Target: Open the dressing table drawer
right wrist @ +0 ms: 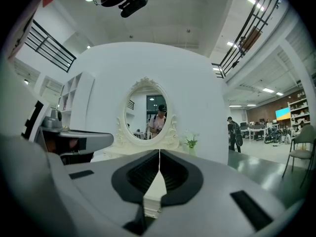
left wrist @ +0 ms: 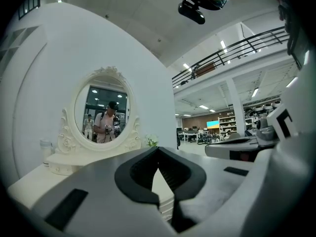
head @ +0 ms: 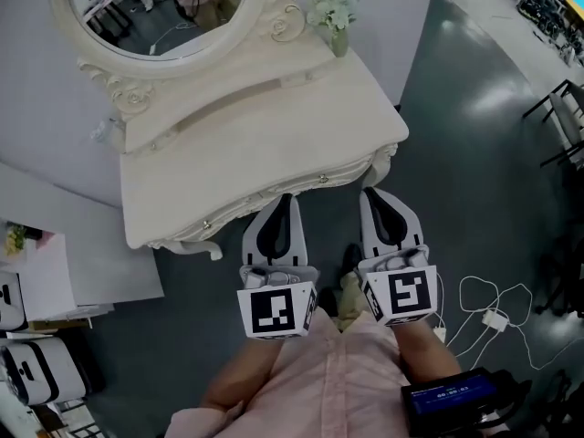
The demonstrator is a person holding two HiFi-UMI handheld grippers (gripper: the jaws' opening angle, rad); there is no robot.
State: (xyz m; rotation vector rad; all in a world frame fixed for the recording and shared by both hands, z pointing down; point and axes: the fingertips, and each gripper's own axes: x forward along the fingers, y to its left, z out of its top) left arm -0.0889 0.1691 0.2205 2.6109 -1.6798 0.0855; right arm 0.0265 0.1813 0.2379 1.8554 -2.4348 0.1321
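Observation:
A white dressing table (head: 237,153) carries an oval mirror (head: 155,7) and a small vase of flowers (head: 336,16). Its drawer front (head: 274,196) runs along the near edge, with a small knob (head: 324,179) between my two grippers. My left gripper (head: 286,197) has its tips together right at that front edge, holding nothing. My right gripper (head: 369,190) is also shut and empty, with its tips at the edge near the table's right corner. The left gripper view shows the closed left gripper (left wrist: 158,148) facing the mirror (left wrist: 103,112). In the right gripper view, the right gripper (right wrist: 159,151) points at the table.
A low white cabinet (head: 64,276) stands left of the table, with white cases (head: 36,372) below it. White cables (head: 493,313) lie on the dark floor at the right. Black chair legs (head: 561,117) stand at the far right. A white wall backs the table.

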